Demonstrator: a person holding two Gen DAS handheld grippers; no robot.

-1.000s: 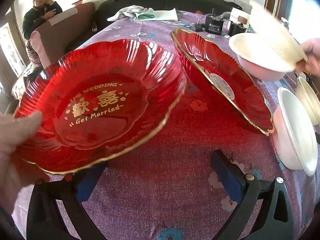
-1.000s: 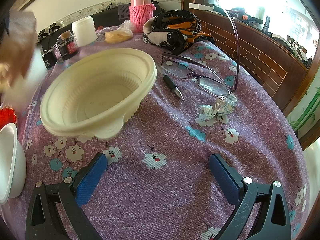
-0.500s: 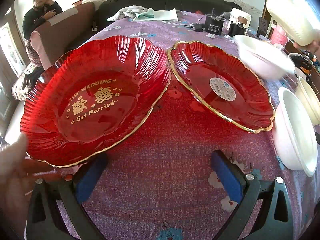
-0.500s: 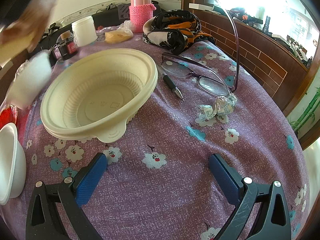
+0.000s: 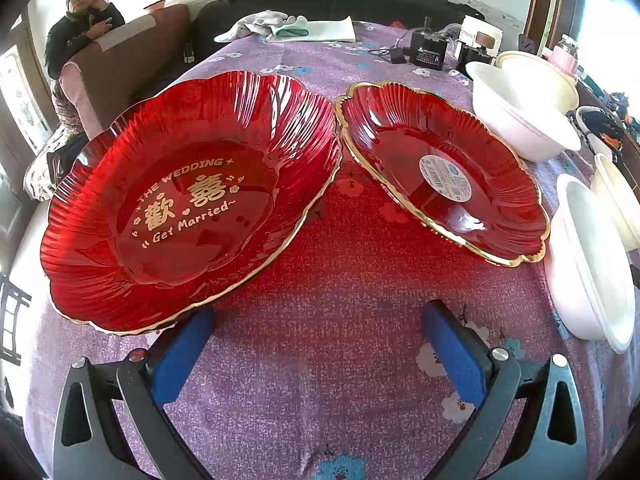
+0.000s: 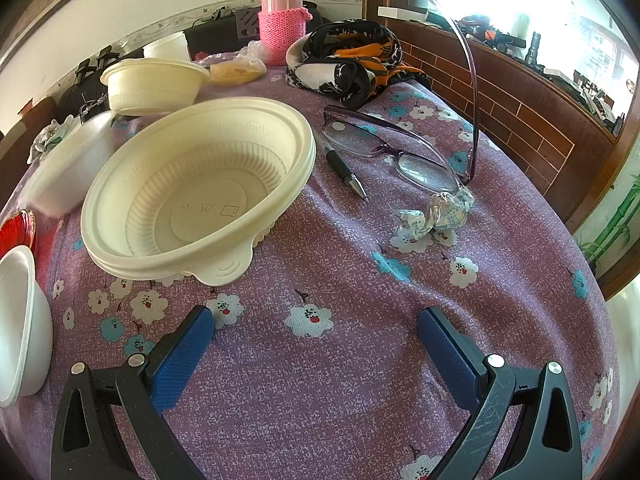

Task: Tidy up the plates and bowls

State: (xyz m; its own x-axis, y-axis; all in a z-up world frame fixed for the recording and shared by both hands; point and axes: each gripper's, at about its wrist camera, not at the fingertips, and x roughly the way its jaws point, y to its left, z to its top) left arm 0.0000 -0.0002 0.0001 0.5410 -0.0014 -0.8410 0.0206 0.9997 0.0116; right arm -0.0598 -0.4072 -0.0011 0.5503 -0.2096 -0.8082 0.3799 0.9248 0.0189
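Note:
Two red gold-rimmed plates lie side by side on the purple flowered tablecloth: the lettered plate (image 5: pixel 188 200) at left and the stickered plate (image 5: pixel 440 168) at right. White bowls stand beyond and right of them (image 5: pixel 520 120) (image 5: pixel 588 256). My left gripper (image 5: pixel 316 320) is open and empty, just in front of the lettered plate's near rim. In the right wrist view a cream bowl (image 6: pixel 200 192) sits ahead-left of my right gripper (image 6: pixel 316 324), which is open and empty. A second cream bowl (image 6: pixel 152 84) stands behind it, and a white bowl (image 6: pixel 20 320) sits at the left edge.
Glasses (image 6: pixel 400 148), a pen (image 6: pixel 344 168) and a crumpled wrapper (image 6: pixel 436 212) lie right of the cream bowl. A pink flask (image 6: pixel 282 16) and a scarf (image 6: pixel 348 56) stand behind. Black chargers (image 5: pixel 428 52) and cloths (image 5: pixel 288 28) lie at the far end. A person (image 5: pixel 84 20) sits at back left.
Hands set both red plates down flat and withdrew. A cream bowl carried overhead now stands at the back beside the white bowl. Both grippers stayed still.

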